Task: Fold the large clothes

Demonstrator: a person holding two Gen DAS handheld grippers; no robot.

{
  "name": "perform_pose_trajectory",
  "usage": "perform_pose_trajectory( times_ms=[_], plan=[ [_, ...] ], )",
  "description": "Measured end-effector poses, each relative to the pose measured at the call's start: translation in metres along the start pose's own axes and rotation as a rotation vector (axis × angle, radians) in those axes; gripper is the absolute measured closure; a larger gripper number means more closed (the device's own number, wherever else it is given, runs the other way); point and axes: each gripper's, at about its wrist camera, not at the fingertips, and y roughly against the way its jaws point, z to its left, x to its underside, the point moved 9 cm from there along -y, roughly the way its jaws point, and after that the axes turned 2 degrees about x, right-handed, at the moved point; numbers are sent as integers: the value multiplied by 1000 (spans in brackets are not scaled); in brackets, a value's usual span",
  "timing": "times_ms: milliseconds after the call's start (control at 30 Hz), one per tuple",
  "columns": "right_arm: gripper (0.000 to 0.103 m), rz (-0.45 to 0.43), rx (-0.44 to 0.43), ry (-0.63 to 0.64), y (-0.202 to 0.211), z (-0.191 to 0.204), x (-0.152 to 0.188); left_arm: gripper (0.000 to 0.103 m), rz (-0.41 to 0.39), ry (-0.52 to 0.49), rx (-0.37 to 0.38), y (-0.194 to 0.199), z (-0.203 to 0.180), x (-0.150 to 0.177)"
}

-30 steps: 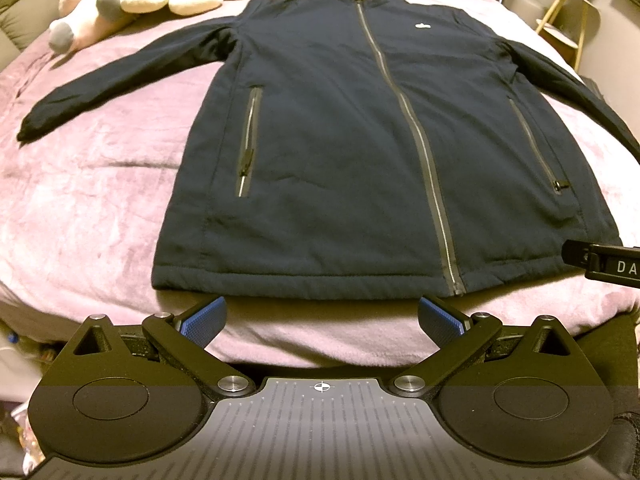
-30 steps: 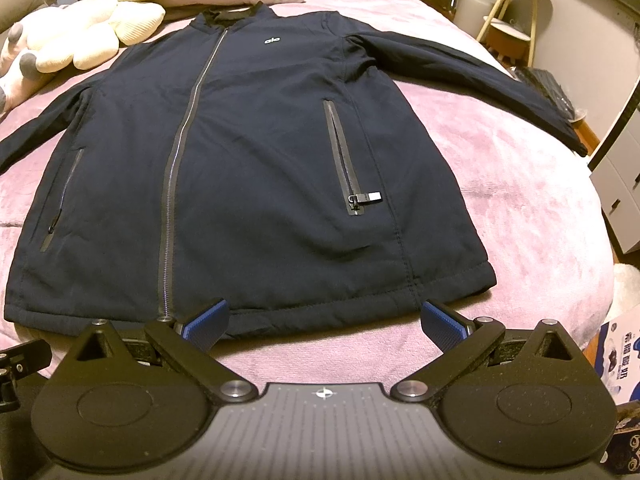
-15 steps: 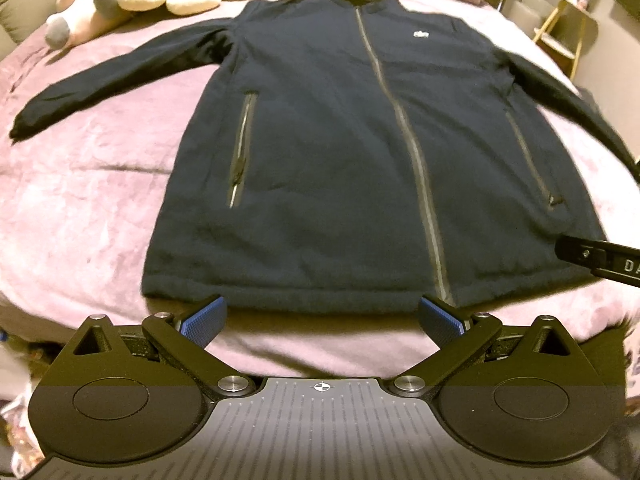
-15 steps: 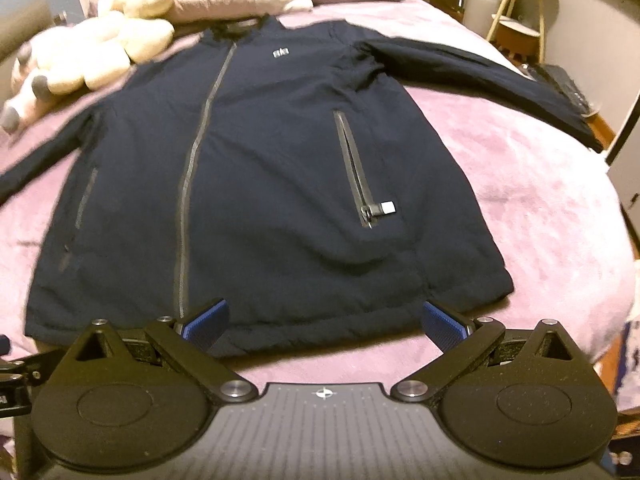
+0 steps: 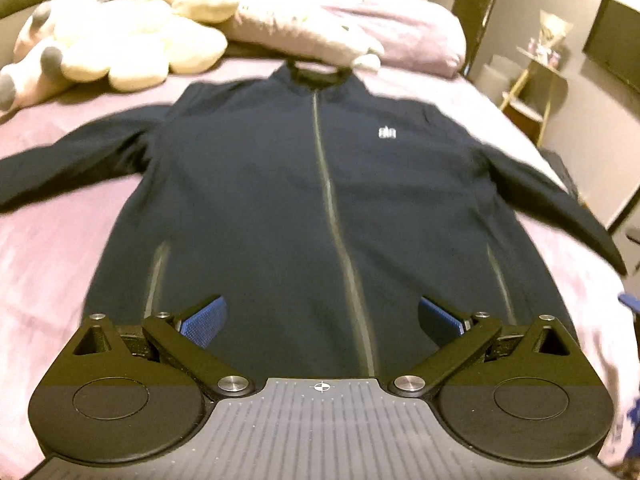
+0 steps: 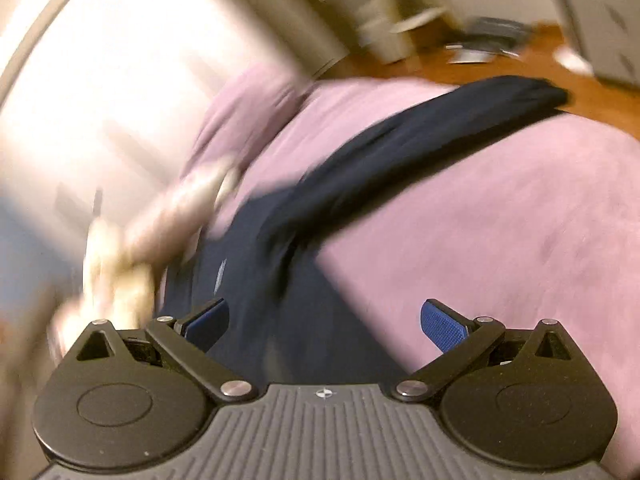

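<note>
Navy jacket (image 5: 280, 208) flat on pink bed (image 5: 52, 248), zipped, collar at far end by plush toys (image 5: 120, 48). Left hand-held gripper (image 5: 322, 320) jaws wide, empty — over near hem. Right hand-held gripper (image 6: 324, 320) also wide, empty — over jacket's right side, sleeve (image 6: 420, 152) stretching far-right; view blurred.

The jacket (image 5: 280, 208) was a dark navy cloth with a matt, smooth face; its centre zipper (image 5: 332, 208) showed a dull grey strip. The bedcover (image 6: 500, 208) was a pink, soft-napped fabric, matt throughout. The plush toys (image 5: 120, 44) were of cream fleecy cloth. The left gripper (image 5: 320, 320) had matt black plastic links, bright metal pivot pins and blue, finely ribbed pads (image 5: 204, 320). The right gripper (image 6: 324, 320) matched it, with a ribbed grey plastic body. The floor (image 6: 460, 68) appeared as glossy wood, blurred.
</note>
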Motion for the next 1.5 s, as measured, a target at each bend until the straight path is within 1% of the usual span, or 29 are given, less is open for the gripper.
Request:
perform_pose_trajectory(
  times_ms=[67,133,167,200,233,300,333,400,467,533,600,667,700,767,833,933,1000,1067,1133,1200,1233,1267,1300,1333,1367,1400,1433,1467,1500],
  plan=[
    [2,-52,19,-182,-21,-42,-37,0,-17,-4,-6,-22,-5,-16],
    [11,-82,14,-312,-40,-78,-61,0,-25,-3,-23,-49,-10,-33],
    [28,-95,30,-383,-50,-96,-72,0,-30,-4,-27,-61,-10,-42],
    [43,-99,38,-425,-60,-108,-80,0,-37,-4,-31,-73,-11,-49],
    [46,-106,59,-457,-70,-122,-88,0,-44,-4,-40,-83,-11,-55],
    [47,-133,103,-494,-86,-143,-99,0,-64,2,-50,-104,-10,-66],
    [47,-149,104,-519,-93,-150,-104,0,-69,7,-56,-115,-9,-70],
    [50,-192,82,-599,-107,-163,-112,0,-53,29,-74,-134,-5,-73],
    [54,-213,61,-638,-118,-170,-124,0,-19,45,-95,-152,1,-70],
    [64,-215,56,-653,-128,-177,-135,0,10,51,-106,-166,7,-64],
    [84,-207,101,-636,-141,-186,-143,0,28,48,-125,-172,13,-59],
    [88,-197,122,-594,-148,-187,-151,0,28,27,-137,-176,20,-53],
    [90,-193,140,-556,-150,-186,-155,0,24,14,-134,-175,22,-53],
    [91,-186,213,-443,-147,-174,-163,0,23,-7,-127,-172,25,-54],
    [92,-217,292,-290,-137,-150,-176,0,24,-7,-123,-167,29,-57],
    [93,-305,386,73,-128,-80,-192,0,-14,0,-97,-151,35,-66],
    [93,-334,352,376,-132,-10,-185,0,-48,2,-80,-139,39,-74],
    [93,-321,296,682,-147,56,-154,0,-81,14,-55,-126,43,-82],
    [93,-284,218,957,-169,110,-102,0,-106,33,-29,-116,47,-88],
    [92,-224,124,1157,-188,145,-45,0,-116,53,-4,-109,50,-91],
    [91,-192,106,1252,-200,155,-15,0,-115,57,10,-107,51,-92],
    [89,-165,102,1346,-213,160,13,0,-111,57,20,-105,53,-92],
    [84,-125,111,1428,-228,159,38,0,-107,54,26,-104,54,-91],
    [82,-64,135,1490,-242,154,57,0,-103,49,29,-103,56,-91],
    [77,10,164,1531,-257,144,71,0,-103,45,35,-102,56,-91],
    [76,26,189,1559,-267,134,78,0,-103,47,47,-102,56,-92],
    [75,-19,191,1597,-268,133,81,0,-102,56,61,-103,55,-93],
    [73,-34,190,1624,-267,131,78,0,-103,68,81,-104,52,-95],
    [61,-30,189,1622,-264,131,74,0,-104,87,109,-107,48,-98]
  ],
)
